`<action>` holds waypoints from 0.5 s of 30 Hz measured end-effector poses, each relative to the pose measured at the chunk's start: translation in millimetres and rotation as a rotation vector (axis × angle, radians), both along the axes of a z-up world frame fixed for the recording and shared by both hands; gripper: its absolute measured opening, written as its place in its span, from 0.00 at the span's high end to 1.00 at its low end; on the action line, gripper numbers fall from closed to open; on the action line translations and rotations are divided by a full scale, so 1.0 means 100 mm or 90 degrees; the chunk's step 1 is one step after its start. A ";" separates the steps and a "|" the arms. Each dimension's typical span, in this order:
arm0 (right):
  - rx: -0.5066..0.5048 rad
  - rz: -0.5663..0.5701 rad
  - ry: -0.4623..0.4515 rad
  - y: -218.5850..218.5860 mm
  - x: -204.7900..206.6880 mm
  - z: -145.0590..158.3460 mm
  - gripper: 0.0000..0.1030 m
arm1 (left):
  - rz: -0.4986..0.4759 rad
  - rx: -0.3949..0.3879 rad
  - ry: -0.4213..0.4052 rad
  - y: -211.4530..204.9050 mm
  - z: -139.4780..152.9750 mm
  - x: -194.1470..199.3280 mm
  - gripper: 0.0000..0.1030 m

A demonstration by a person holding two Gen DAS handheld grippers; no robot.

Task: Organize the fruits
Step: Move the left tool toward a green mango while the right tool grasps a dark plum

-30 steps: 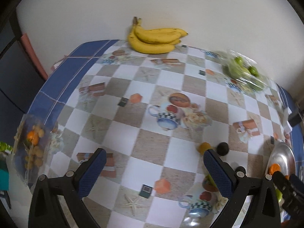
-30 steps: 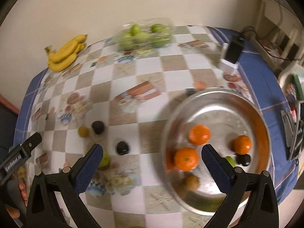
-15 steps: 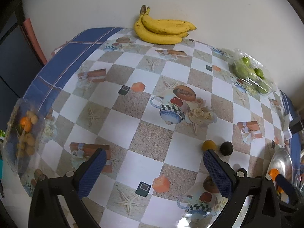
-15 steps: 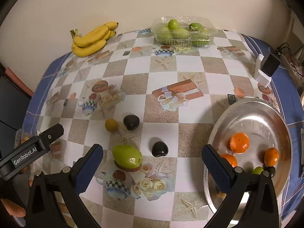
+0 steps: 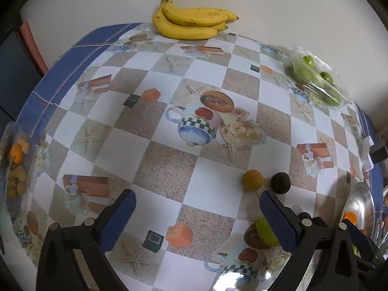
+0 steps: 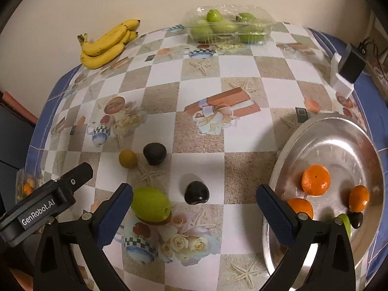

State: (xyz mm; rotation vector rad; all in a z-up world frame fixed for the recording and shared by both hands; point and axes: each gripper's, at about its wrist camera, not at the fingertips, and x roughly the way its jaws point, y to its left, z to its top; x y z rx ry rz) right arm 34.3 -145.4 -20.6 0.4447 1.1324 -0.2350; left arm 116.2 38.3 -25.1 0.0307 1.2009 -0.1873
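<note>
Bare tablecloth (image 6: 247, 150) lies between the loose fruits (image 6: 196, 192) and tray (image 6: 286, 145).

The counter (image 6: 198, 77) wears a smooth printed oilcloth with a slight sheen, catching a glare patch at the lower edge of the left wrist view. At the right of the right wrist view lies a polished metal tray (image 6: 339, 133), mirror-bright and faintly scuffed. The oranges (image 6: 315, 180) on it have dimpled, glossy peel. The green fruits at the top sit in a clear, crinkly plastic box (image 6: 228, 28). The bananas (image 6: 106, 44) look matt and waxy. The right claw (image 6: 194, 213) has matt black plastic arms and textured blue pads (image 6: 114, 215).
</note>
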 end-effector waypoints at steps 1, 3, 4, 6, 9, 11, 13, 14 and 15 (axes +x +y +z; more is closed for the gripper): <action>0.007 -0.005 0.002 -0.03 0.00 -0.02 0.08 | -0.002 -0.004 0.007 -0.02 -0.03 0.00 0.00; 0.011 -0.010 0.003 -0.05 0.00 -0.05 0.15 | 0.000 -0.011 0.013 -0.03 -0.05 0.00 0.00; 0.012 -0.014 0.004 -0.07 0.00 -0.06 0.20 | 0.000 -0.010 0.014 -0.04 -0.07 0.00 0.00; 0.016 -0.013 0.006 -0.07 0.00 -0.08 0.26 | -0.003 -0.006 0.013 -0.07 -0.08 -0.01 0.00; 0.024 -0.009 0.009 -0.06 0.02 -0.12 0.36 | -0.010 0.006 0.017 -0.11 -0.12 -0.02 0.00; 0.027 -0.004 0.013 -0.05 0.04 -0.15 0.45 | -0.012 0.009 0.022 -0.13 -0.14 -0.02 0.00; 0.028 0.000 0.019 -0.04 0.05 -0.18 0.48 | -0.012 0.011 0.029 -0.15 -0.16 -0.01 0.00; 0.028 0.001 0.021 -0.03 0.06 -0.20 0.49 | -0.012 0.015 0.031 -0.16 -0.17 -0.01 0.00; 0.029 0.002 0.022 -0.03 0.06 -0.21 0.50 | -0.011 0.018 0.033 -0.16 -0.18 -0.01 0.00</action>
